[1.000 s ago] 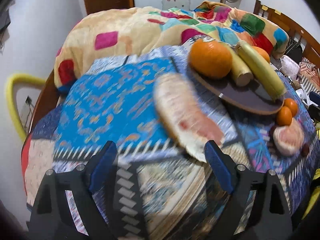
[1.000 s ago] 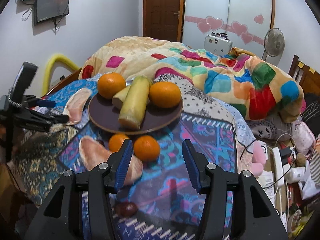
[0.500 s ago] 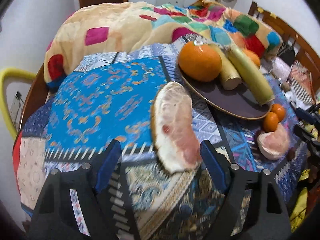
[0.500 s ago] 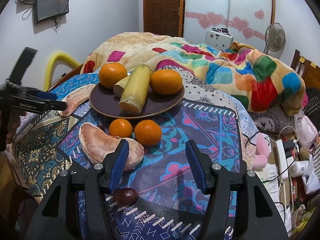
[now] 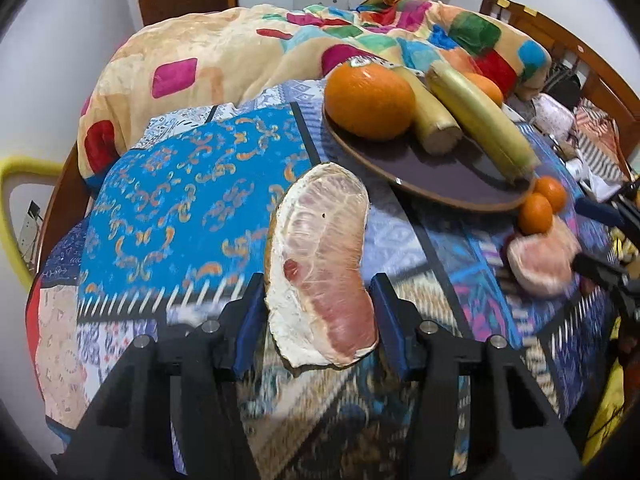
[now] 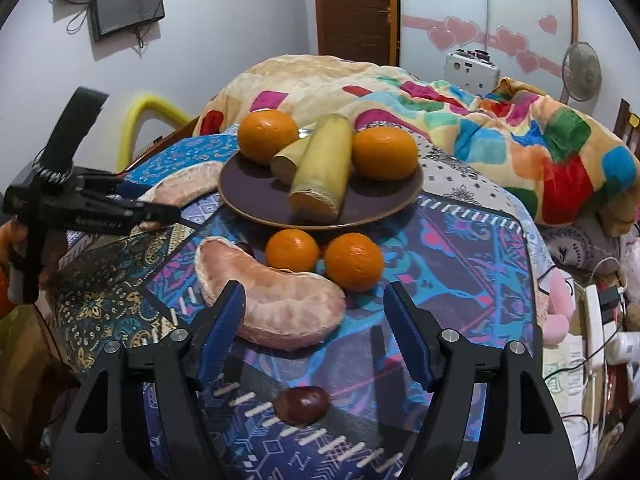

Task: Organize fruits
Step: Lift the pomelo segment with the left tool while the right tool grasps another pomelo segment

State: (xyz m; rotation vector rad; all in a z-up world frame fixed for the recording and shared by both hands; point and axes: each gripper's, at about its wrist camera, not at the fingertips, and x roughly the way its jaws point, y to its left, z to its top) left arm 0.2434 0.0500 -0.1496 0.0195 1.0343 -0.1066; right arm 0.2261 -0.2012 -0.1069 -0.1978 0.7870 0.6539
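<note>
A large peeled pomelo wedge [image 5: 320,264] lies on the patterned cloth between the blue pads of my left gripper [image 5: 318,316], which is closing around it; the pads look just at its sides. It shows in the right wrist view [image 6: 180,188] too. My right gripper [image 6: 316,328] is open, its left pad over a second pomelo wedge [image 6: 276,304]. A dark plate [image 6: 256,200] holds two big oranges [image 6: 268,136] and two sugarcane pieces [image 6: 322,168]. Two small oranges [image 6: 352,262] sit in front of it.
A dark chestnut-like fruit [image 6: 302,404] lies near my right gripper. A colourful blanket [image 6: 460,116] is heaped behind the plate. The cloth's left edge [image 5: 52,320] drops off near a yellow chair frame [image 5: 16,184]. A wooden bed frame [image 5: 560,36] is at right.
My left gripper moved forward onto the pomelo wedge and its jaws narrowed around it. My right gripper advanced toward the second wedge, staying open.
</note>
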